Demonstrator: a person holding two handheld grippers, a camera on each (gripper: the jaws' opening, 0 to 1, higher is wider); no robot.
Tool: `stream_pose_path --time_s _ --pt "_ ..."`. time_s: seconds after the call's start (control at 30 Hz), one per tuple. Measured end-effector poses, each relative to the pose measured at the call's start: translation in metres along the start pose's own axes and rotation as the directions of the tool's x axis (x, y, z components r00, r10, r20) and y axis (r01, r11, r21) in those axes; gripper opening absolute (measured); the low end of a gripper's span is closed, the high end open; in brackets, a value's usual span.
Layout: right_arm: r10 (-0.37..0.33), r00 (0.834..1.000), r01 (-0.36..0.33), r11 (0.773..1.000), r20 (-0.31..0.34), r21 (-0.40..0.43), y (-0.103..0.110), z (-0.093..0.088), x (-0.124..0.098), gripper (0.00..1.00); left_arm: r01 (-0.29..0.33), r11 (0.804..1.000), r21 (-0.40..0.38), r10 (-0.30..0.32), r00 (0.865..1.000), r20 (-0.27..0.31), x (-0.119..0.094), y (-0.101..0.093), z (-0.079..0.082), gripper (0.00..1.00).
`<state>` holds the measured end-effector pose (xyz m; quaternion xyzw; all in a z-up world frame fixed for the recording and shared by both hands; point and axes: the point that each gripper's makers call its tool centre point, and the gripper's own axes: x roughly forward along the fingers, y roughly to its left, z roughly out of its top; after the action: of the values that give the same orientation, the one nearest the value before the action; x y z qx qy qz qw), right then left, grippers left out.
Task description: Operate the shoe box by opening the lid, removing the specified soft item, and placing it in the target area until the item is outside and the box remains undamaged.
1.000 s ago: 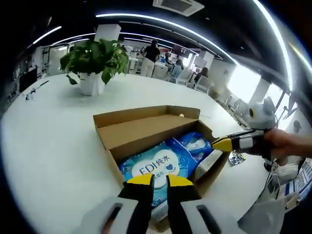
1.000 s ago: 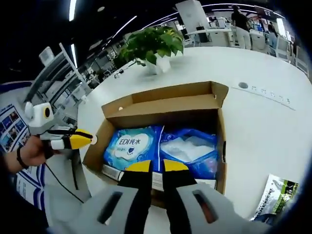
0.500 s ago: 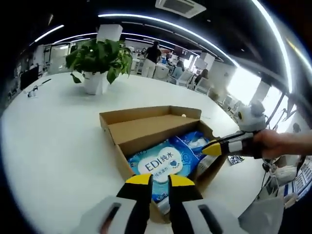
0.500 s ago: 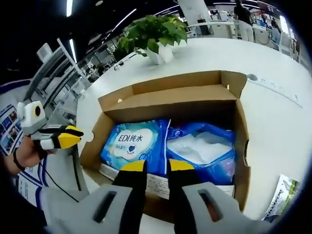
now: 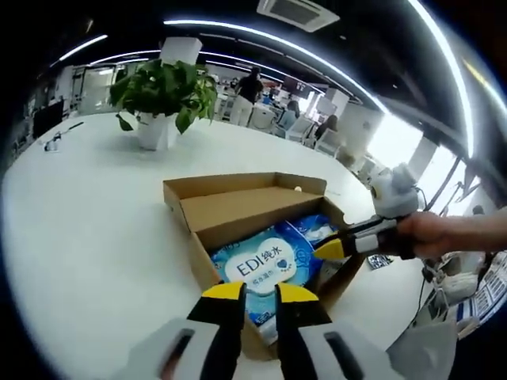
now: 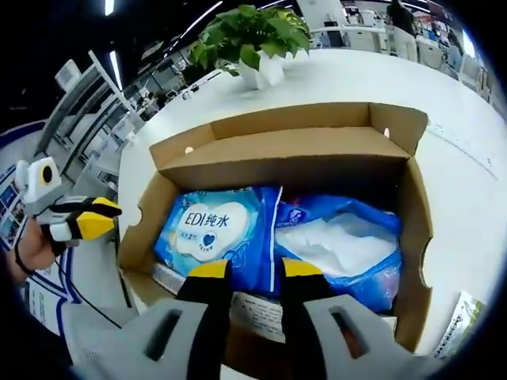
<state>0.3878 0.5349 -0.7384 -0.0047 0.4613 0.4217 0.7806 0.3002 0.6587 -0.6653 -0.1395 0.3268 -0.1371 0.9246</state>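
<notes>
Closer to the open shoe box than before, the right gripper, fingers slightly parted and empty, is lowered toward the wipes pack.

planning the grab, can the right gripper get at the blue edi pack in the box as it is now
Probably yes. The box is open, its lid folded back, and the EDI pack lies uncovered on top, just ahead of the right gripper, whose jaws stand slightly apart over the box's near edge.

White counter in an open office

A leafy potted plant in a white pot stands on the counter; a printed leaflet lies at its edge, people stand far behind, under ceiling light strips.
</notes>
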Motion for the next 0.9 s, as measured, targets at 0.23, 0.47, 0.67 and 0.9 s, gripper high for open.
stream_pose_path --time_s 0.23,0.47,0.67,0.9 --pt "-0.003 1.0 0.003 1.0 -0.026 -0.003 0.003 -0.004 0.01 0.23 0.01 1.0 -0.012 -0.01 1.0 0.011 -0.006 0.003 0.0 0.18" --pt "-0.001 0.999 0.001 1.0 -0.04 0.013 -0.001 -0.005 0.016 0.21 0.015 1.0 -0.021 -0.014 1.0 0.02 -0.013 0.003 -0.001 0.19" --pt "-0.017 1.0 0.017 1.0 -0.024 -0.009 0.003 -0.003 0.009 0.13 0.017 1.0 -0.022 -0.016 1.0 0.014 -0.014 0.004 -0.006 0.19" --pt "0.006 1.0 -0.006 0.999 -0.001 -0.036 0.014 0.001 0.006 0.0 0.029 0.999 -0.026 -0.028 1.0 0.013 -0.011 0.001 -0.004 0.19"
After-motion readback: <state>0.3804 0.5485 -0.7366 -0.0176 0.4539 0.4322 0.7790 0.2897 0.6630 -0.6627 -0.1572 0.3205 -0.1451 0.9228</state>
